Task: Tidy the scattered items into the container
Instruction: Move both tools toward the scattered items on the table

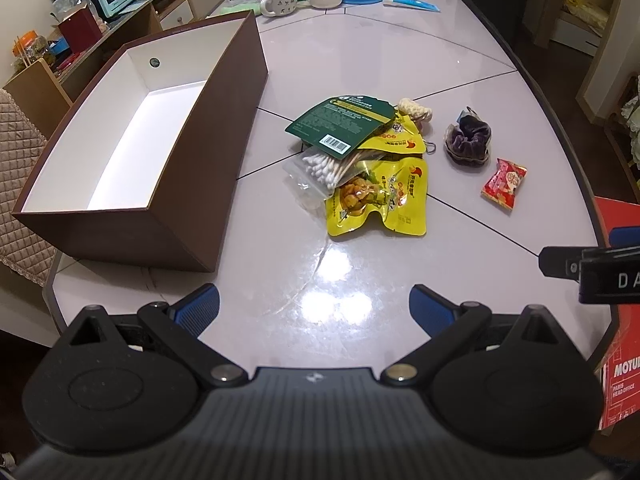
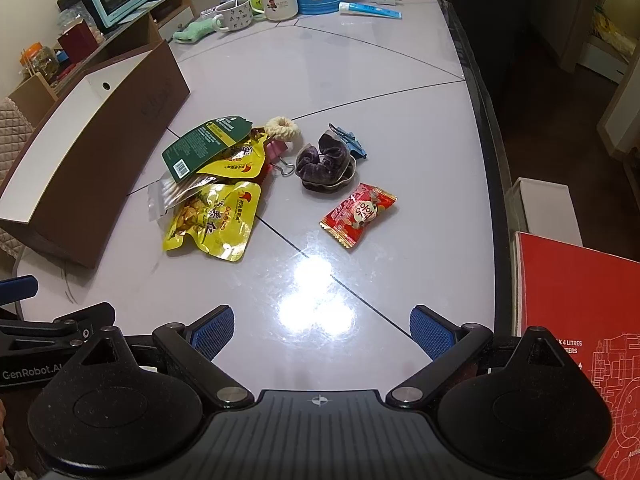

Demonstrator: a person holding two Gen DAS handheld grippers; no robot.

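Both claws hang low over the near edge of the table [image 1: 360, 60], each spread wide and grasping nothing: the left gripper [image 1: 314, 308] and the right gripper [image 2: 322, 326]. In the left view the box [image 1: 224, 128], brown outside and white inside, sits at about ten o'clock; what shows of its floor is bare, though the near wall hides a strip. The loose things lie on the table to the box's right, at twelve to one o'clock from the left claw. They form a heap: a green card [image 1: 340, 124] on top, a bag of cotton swabs [image 1: 320, 166] under it, and two yellow pouches [image 1: 380, 200] overlapping. A cream ring [image 2: 283, 128] and a pink clip [image 2: 276, 148] touch the heap's far side. Just beside it, apart from the pouches, sits a purple scrunchie [image 2: 326, 166] with a blue clip [image 2: 352, 138] against it, and a red candy [image 2: 358, 214] lies alone nearer the right claw. All of it looks light. The pouches and candy are probably slick foil that lies flat, so a crimped edge or raised corner seems the likeliest hold. The scrunchie is soft and bulky and should pinch anywhere. The swab bag is limp and would sag from one corner. The card is thin and stiff, best taken by its lifted edge.
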